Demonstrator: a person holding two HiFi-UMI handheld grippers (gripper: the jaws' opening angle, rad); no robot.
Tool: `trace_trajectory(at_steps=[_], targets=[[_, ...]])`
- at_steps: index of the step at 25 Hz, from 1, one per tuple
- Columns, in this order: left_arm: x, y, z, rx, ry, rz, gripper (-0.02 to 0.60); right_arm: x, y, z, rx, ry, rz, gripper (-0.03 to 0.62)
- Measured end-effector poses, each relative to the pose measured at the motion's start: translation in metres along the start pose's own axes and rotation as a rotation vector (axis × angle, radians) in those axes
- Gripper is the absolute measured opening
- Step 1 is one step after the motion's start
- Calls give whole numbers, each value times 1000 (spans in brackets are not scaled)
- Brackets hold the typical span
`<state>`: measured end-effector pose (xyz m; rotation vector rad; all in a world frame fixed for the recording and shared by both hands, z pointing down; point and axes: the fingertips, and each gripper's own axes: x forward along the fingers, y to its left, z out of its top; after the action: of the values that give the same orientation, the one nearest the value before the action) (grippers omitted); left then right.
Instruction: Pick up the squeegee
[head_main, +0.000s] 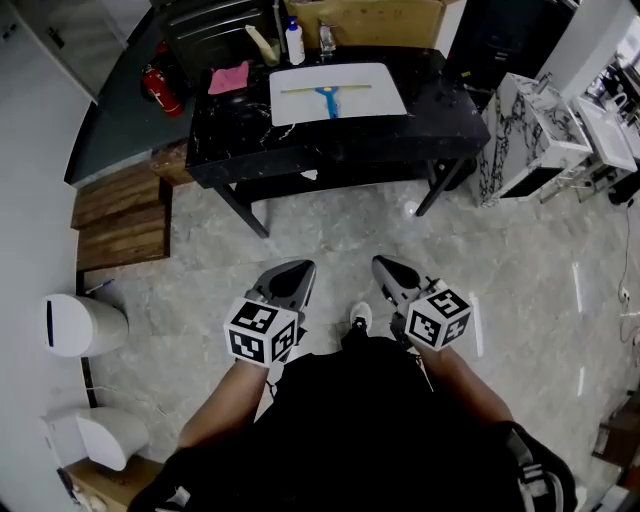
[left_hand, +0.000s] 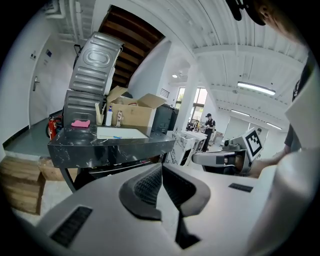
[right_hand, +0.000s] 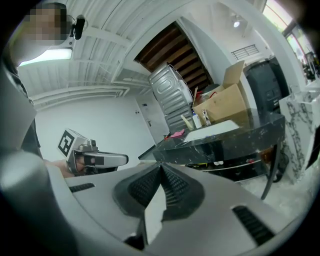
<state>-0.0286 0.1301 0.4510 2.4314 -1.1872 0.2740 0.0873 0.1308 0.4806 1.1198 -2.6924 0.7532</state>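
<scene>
The squeegee (head_main: 328, 97) lies well beyond left gripper (head_main: 298, 270) and right gripper (head_main: 386, 266), fingers (left_hand: 147, 187) pressed together, empty.

Squeegee (head_main: 328, 97) on board (head_main: 385, 85) atop table (head_main: 440, 120), cloth (head_main: 229, 78) left of board, bottle (head_main: 294, 42) behind

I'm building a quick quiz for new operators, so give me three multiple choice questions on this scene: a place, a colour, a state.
1. Where does the squeegee lie? A on the floor; B on the white board on the black table; C under the table.
2. What colour is the cloth left of that board? A pink; B green; C yellow.
3. How do the right gripper's jaws stand? A wide apart; B shut on the squeegee; C shut on nothing.
Answers: B, the head view shows it on the board; A, it is plainly pink; C, its pads meet with nothing between them.
</scene>
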Motion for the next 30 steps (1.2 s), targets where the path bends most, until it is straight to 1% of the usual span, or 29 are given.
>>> trace_trajectory(at_steps=[5, 11, 15, 19, 23, 30], targets=[[41, -1, 14, -13, 2, 11, 17, 8, -38, 18, -1, 12, 19, 9], [82, -1, 37, 4, -7, 45, 17, 13, -75, 46, -36, -3, 58, 9], [107, -6, 49, 25, -9, 48, 17, 16, -97, 54, -29, -9, 70, 9], [120, -11, 57, 35, -7, 35, 17, 18, -109, 56, -20, -1, 80, 9], [131, 1, 64, 24, -8, 52, 17, 27, -120, 63, -23, 1, 83, 9], [144, 19, 64, 22, 5, 48, 17, 44, -129, 62, -30, 17, 85, 9]])
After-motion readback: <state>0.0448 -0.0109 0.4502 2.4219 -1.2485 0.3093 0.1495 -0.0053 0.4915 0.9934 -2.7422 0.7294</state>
